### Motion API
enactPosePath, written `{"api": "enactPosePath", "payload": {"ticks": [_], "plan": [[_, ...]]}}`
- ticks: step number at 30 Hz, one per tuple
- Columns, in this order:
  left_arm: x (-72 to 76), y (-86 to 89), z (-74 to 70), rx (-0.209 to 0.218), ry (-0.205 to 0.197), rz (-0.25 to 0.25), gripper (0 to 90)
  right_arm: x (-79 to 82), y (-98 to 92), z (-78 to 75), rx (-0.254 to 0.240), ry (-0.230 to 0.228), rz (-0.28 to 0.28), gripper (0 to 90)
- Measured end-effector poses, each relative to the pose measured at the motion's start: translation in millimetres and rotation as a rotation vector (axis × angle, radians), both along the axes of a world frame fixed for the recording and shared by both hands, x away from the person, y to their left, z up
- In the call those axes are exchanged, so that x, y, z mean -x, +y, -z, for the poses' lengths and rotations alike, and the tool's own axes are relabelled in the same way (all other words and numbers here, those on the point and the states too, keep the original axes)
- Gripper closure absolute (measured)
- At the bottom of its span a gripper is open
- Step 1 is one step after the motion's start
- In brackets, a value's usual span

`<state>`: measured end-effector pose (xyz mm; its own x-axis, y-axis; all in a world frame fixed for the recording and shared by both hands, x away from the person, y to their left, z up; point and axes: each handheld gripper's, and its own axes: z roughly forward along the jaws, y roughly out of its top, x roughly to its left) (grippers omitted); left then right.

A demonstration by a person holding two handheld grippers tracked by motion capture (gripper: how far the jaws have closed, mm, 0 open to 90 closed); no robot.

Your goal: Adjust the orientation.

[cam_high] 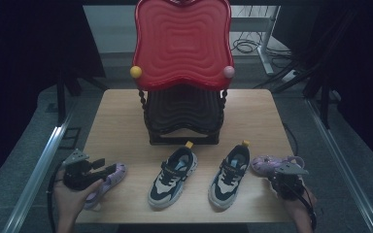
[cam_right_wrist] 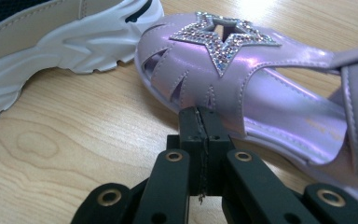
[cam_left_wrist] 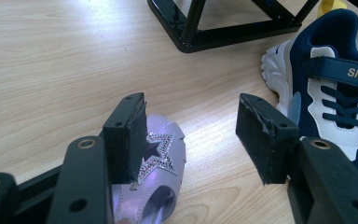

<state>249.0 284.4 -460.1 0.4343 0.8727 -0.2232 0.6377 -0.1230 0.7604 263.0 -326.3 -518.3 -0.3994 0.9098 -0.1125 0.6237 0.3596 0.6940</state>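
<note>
Both claws differ up close: left claw [cam_left_wrist: 191, 135] gapes beside a lilac sandal [cam_left_wrist: 156, 177], right claw [cam_right_wrist: 199, 122] pinched empty.

a light wooden table [cam_high: 121, 111] carries a black rack [cam_high: 183, 121], two navy sneakers [cam_high: 172, 177] [cam_high: 229, 175] and two lilac sandals [cam_high: 108, 182] [cam_high: 269, 164].

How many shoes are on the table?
4: a purple sandal by the left gripper, two navy-and-white sneakers, left and right, mid-table, another purple sandal by the right gripper.
</note>
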Motion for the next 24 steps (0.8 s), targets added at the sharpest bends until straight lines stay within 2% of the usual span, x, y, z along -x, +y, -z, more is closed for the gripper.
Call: {"api": "enactPosePath", "payload": {"ticks": [12,15,22,24], "plan": [[1.4,5.9,-1.8,0.000,-0.004,-0.018,43.5,-12.1,11.8,1.8,-0.003,-0.006,0.007,90.0],[1.2,4.4,-1.4,-0.003,-0.002,-0.011,43.5,-17.3,18.7,2.5,0.016,-0.020,0.028,90.0],[1.3,5.8,-1.4,-0.004,-0.002,-0.017,43.4,-23.3,25.6,4.8,0.026,-0.033,0.057,90.0],[1.4,5.9,-1.5,-0.004,-0.001,-0.017,43.4,-24.7,28.4,5.2,0.044,-0.041,0.069,90.0]]}}
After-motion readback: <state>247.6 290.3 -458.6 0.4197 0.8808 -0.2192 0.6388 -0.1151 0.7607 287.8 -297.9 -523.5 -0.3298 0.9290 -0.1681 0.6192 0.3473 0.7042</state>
